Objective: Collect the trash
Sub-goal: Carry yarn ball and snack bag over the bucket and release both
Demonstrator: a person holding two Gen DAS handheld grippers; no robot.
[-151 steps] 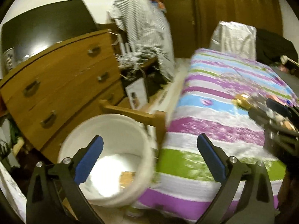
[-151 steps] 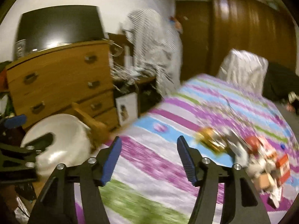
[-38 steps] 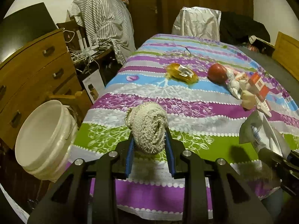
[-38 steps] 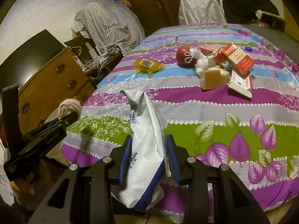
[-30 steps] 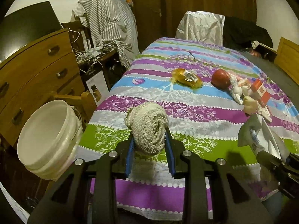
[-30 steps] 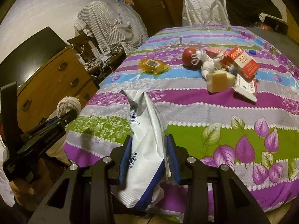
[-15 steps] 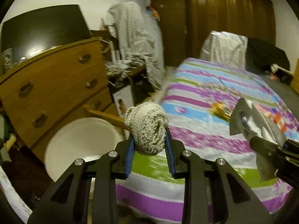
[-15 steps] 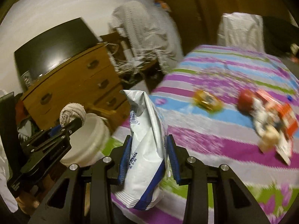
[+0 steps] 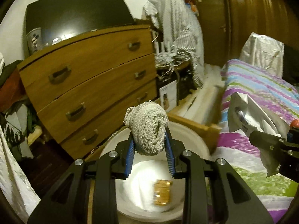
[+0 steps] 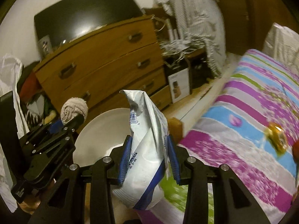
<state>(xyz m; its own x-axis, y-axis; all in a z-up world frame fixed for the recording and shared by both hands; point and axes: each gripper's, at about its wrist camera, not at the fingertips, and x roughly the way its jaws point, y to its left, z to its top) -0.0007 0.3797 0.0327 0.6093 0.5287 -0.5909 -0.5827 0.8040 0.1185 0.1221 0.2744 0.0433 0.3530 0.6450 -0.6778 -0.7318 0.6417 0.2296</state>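
My left gripper [image 9: 149, 151] is shut on a rolled grey knitted sock [image 9: 147, 128] and hangs over the white bucket [image 9: 196, 140]. A yellow-brown wrapper [image 9: 162, 192] lies at the bucket's bottom. My right gripper [image 10: 149, 160] is shut on a crumpled white and blue snack bag [image 10: 147, 145], beside the bucket [image 10: 99, 130] at the foot of the bed. In the right wrist view the left gripper [image 10: 72, 123] with the sock [image 10: 73, 112] stands at the left. The left wrist view has the right gripper's bag [image 9: 252, 119] at its right edge.
A wooden chest of drawers [image 9: 89, 85] stands close behind the bucket, with a dark screen [image 9: 74, 13] on top. The striped bedspread [image 10: 243, 123] carries a yellow wrapper [image 10: 276, 140]. Striped clothes [image 9: 177, 33] hang near a brown door. Clutter fills the floor at the left.
Both grippers have swung left from over the bed toward the bucket, each keeping its load. The bucket now lies directly below the left gripper.
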